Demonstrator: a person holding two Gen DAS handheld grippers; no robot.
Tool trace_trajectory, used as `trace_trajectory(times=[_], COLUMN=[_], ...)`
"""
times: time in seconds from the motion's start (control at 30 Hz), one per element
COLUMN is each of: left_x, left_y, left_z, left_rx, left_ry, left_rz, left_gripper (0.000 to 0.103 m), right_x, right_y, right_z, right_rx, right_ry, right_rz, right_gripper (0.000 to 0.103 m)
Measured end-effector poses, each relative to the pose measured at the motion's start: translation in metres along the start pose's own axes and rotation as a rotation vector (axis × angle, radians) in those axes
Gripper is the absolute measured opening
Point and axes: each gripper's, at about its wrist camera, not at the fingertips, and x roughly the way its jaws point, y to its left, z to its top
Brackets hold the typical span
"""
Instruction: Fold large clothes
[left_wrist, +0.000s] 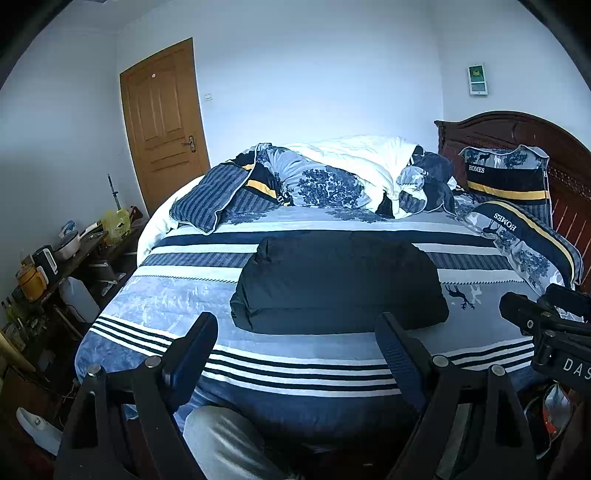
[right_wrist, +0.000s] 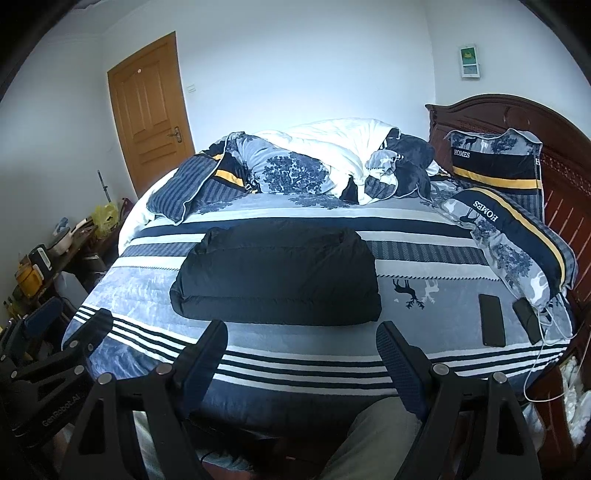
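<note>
Left wrist view: my left gripper (left_wrist: 295, 343) hangs over the near edge of the bed (left_wrist: 295, 373), tilted downward, jaws wide and holding nothing. Item one, the black padded garment (left_wrist: 338, 282), lies ahead of the fingertips and apart from them, already a compact rectangular bundle on the striped bedspread; I judge the fold complete or at its last check. The right gripper (left_wrist: 532, 317) enters at the right edge, beside and apart from the bundle. My trouser leg (left_wrist: 225, 443) shows below the jaws. Right wrist view: my right gripper (right_wrist: 301, 343) likewise tilts down, jaws wide and empty; the black padded garment (right_wrist: 277, 275) sits ahead and slightly left of its fingers, untouched. Two phones (right_wrist: 492, 319) lie ahead to the right. The left gripper (right_wrist: 70, 325) shows at the left edge. Next move, in my judgement: either press stray edges flat or lift the bundle from both short ends, which calls for reaching forward and closing on thick, springy padding.
</note>
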Motion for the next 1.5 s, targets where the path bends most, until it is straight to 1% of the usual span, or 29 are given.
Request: trace_trajectory(times=[1.5], left_x=[-0.0013], left_y=[-0.002], left_z=[-0.0035], left_rx=[0.003], left_ry=[0.007], left_rz=[0.007], left_gripper=[0.088], right_x=[0.0026], right_y=[0.0023], right_z=[0.0006], right_rx=[-0.009], right_ry=[0.006], right_rz=[0.001], right_gripper=[0.085])
